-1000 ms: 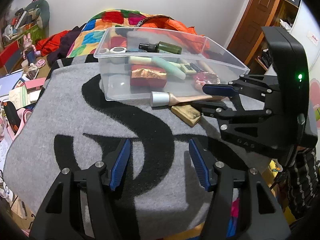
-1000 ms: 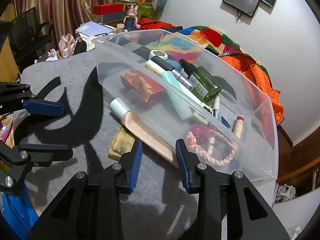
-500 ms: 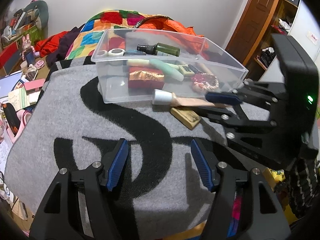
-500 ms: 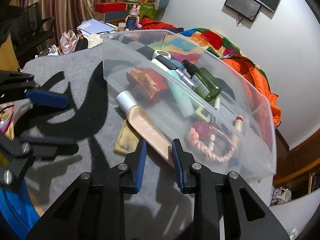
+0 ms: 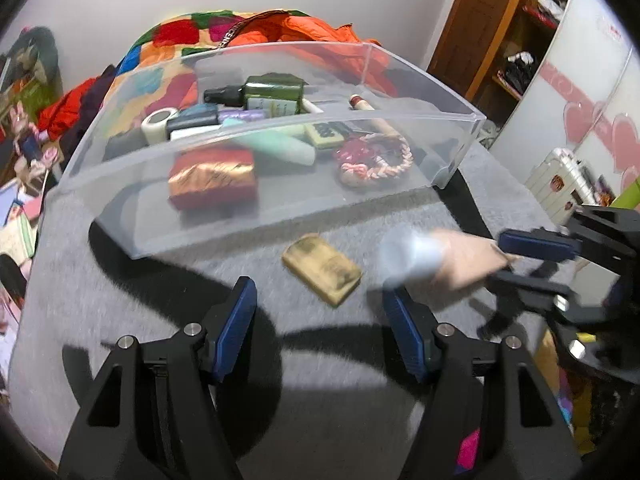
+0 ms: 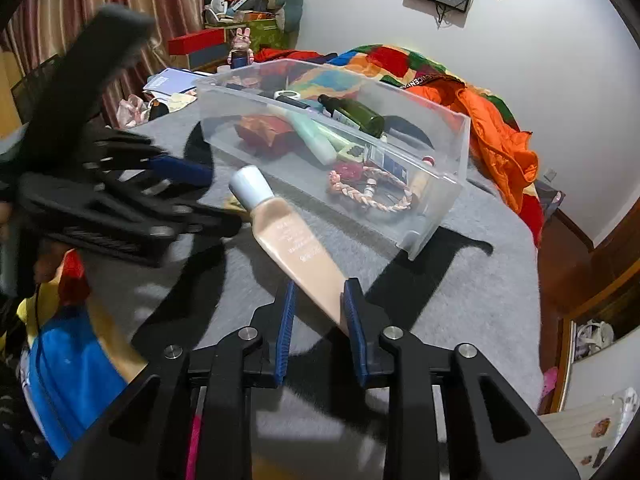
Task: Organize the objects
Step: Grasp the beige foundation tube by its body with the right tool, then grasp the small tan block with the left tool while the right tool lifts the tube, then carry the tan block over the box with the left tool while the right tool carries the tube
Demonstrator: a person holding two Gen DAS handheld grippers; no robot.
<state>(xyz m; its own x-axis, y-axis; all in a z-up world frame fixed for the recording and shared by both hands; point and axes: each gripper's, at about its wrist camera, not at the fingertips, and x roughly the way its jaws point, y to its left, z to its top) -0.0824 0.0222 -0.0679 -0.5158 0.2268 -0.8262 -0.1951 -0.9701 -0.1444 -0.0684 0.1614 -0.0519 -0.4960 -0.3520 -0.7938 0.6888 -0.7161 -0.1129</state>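
Blanket [image 5: 344,400]: grey with a big black pattern, spread over the whole work surface; everything below stands or lies on it
Clear bin [image 6: 448,160]: see-through plastic box at the far side of the blanket, open on top, holding a jumble of small things
Left gripper [image 5: 320,328]: low in its own view, jaws standing fairly wide with nothing between them, only bare blanket under the gap; from the right wrist it shows as a blurred black shape at the left edge [image 6: 132,200]
Right gripper [image 6: 318,312]: jaws narrow, the blue pads pressing on the flat crimped end of the tube; they have just been closing onto it, tube between them
Peach tube [image 6: 288,236]: cosmetic tube with a white cap, held by its tail in the right gripper, cap end pointing away toward the bin, outside the bin and in front of its near wall; blurred in the left wrist view [image 5: 440,260]
Red-gold packet [image 5: 212,178]: inside the bin, near its front wall
Green bottle [image 6: 354,114]: dark glass, lying on its side in the bin toward the back
Braided pink ring [image 5: 376,160]: in the bin, right part
Tan block [image 5: 322,268]: small flat worn piece lying on the blanket just in front of the bin, between the left gripper's fingers and the bin wall, touched by neither gripper
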